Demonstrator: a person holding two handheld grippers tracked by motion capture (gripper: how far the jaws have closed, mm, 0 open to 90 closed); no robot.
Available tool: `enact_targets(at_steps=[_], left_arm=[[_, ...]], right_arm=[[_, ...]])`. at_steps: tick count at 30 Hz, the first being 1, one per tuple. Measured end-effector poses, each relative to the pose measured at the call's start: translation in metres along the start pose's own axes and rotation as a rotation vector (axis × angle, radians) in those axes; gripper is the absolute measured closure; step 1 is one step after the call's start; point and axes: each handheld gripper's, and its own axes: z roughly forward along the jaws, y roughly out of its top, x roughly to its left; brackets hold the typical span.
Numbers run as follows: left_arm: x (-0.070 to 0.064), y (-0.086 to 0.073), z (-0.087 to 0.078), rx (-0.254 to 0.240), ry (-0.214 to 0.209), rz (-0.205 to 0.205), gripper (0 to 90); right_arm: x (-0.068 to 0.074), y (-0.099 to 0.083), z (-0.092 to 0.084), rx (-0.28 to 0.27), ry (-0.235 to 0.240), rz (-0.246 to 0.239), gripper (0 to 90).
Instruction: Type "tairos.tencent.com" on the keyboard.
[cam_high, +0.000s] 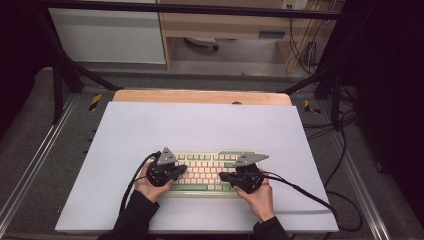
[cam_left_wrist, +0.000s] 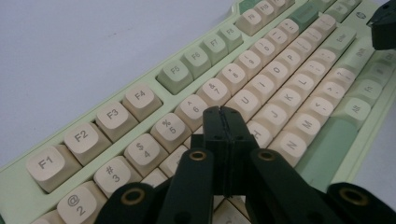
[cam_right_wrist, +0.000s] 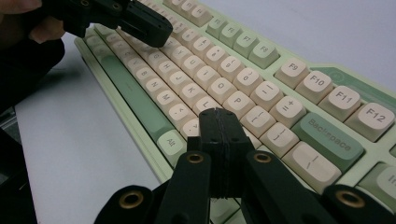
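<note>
The keyboard (cam_high: 205, 172) looked like plastic: a pale green case with a slight sheen and smooth matt cream and green keycaps (cam_left_wrist: 140, 100). Both the left gripper (cam_left_wrist: 223, 112) and the right gripper (cam_right_wrist: 217, 113) were of matt black plastic with brass-coloured metal rings at the pivots. The table (cam_high: 200, 125) had a smooth, matt white top, with a strip of bare wood (cam_high: 200, 96) along its far edge.

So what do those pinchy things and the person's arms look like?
Each gripper, left and right, is black with two flat jaws, brass-ringed pivot holes, a grey three-cornered plate on top and a black cable trailing off. The person wears black sleeves.
</note>
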Motion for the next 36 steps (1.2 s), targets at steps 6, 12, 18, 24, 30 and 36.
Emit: enact_targets(at_steps=[6,12,18,24,30,36], left_arm=[[0.001,-0.001,-0.010,-0.016,-0.009,-0.005,89.6],[0.006,-0.006,-0.019,-0.022,-0.005,-0.020,89.7],[0.015,-0.010,-0.026,-0.028,0.013,-0.041,89.7],[0.020,-0.013,-0.025,-0.019,0.030,-0.050,89.7],[0.023,-0.014,-0.021,-0.005,0.049,-0.049,89.6],[0.023,-0.016,-0.017,0.008,0.057,-0.046,89.7]], right_arm=[[0.000,0.000,0.000,0.002,0.003,-0.001,90.0],[0.000,-0.001,0.001,0.003,0.005,-0.004,90.0],[0.000,-0.001,0.000,0.004,0.004,-0.001,90.0],[0.000,-0.001,0.001,0.004,0.005,-0.003,90.0],[0.000,0.000,0.000,0.006,0.005,-0.005,90.0],[0.000,0.000,0.000,0.005,0.006,-0.003,90.0]])
